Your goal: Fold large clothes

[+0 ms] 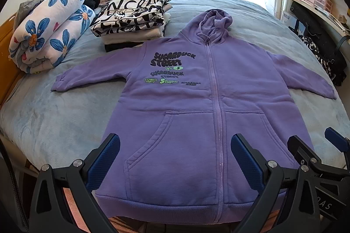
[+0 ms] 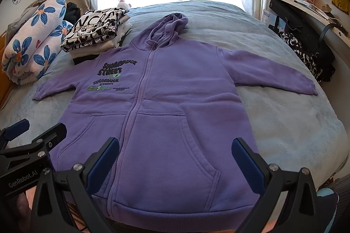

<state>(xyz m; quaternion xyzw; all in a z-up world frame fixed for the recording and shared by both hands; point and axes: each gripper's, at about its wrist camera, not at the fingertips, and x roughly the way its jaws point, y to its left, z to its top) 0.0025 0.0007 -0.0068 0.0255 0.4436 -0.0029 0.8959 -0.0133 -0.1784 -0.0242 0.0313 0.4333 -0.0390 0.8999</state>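
A purple zip hoodie with dark "Sugarduck Street" print lies flat, front up, on the bed, sleeves spread to both sides and hood at the far end. It also shows in the right wrist view. My left gripper is open and empty, held above the hem over the left pocket. My right gripper is open and empty, above the hem over the right pocket. Each gripper shows at the edge of the other's view: the right one and the left one.
The bed has a grey-blue blanket. A rolled floral quilt lies at the far left. A stack of folded clothes sits beside the hoodie's left shoulder. A desk with boxes and dark bags stand on the right.
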